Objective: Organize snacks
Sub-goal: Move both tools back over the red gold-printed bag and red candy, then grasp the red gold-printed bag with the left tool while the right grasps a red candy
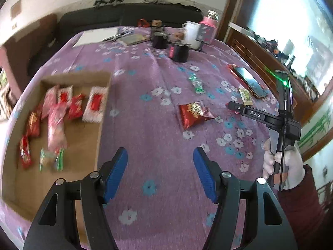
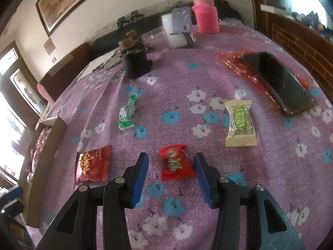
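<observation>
surface [image 2: 208,66]: covered by a purple cloth printed with white and blue flowers, carrying every item noted below.

cardboard tray [image 1: 83,137]: open-topped, lying at the left of the surface in the left wrist view; holds a blurred heap of red, white and green snack packets [image 1: 56,116].

phone [image 2: 278,79]: dark, lying face up on a red foil wrapper [image 2: 235,62] at the far right.

pink bottle [image 2: 205,14], white mug [image 2: 172,31] and black pot [image 2: 136,62]: standing at the far side.

left claw [image 1: 160,170]: wide open, blue pads apart, holding nothing, hovering over bare cloth just right of the tray.

right claw [image 2: 171,177]: wide open, holding nothing, its pads either side of the small red packet [image 2: 175,163], which lies flat on the cloth; contact between pads and packet cannot be confirmed. the right hand [image 1: 281,164], in a white glove, grips the handle.

loose snacks on the cloth: larger red packet [image 2: 92,164] to the left of the right claw; cream packet with green print [image 2: 240,124] ahead and to the right; green twisted wrapper [image 2: 128,112] further out to the left.
</observation>
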Tool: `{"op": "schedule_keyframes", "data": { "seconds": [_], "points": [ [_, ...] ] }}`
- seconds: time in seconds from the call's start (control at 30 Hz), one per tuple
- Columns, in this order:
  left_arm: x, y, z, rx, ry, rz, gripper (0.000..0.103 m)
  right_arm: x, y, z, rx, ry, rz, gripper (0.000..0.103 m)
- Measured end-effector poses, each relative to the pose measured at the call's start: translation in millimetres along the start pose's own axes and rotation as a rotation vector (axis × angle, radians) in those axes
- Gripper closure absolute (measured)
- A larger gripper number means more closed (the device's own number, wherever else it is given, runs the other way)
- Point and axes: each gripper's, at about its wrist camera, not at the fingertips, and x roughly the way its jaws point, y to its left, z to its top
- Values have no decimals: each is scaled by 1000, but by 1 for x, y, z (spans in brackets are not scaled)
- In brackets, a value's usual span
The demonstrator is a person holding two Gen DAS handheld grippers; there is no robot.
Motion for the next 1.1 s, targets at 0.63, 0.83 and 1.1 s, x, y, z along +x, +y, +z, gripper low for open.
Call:
{"op": "schedule_keyframes", "data": {
  "seconds": [0.63, 0.83, 1.1],
  "points": [
    [111, -89, 50, 498, 37, -1, 39, 0, -5, -2, -7, 4, 48, 76],
    [130, -90, 47, 470, 58, -26, 25, -1, -8, -1, 9, 5, 63, 76],
    [124, -91, 46, 398, 101, -65, 66, -1, -8, -1, 7, 2, 62, 76]
  ]
}}
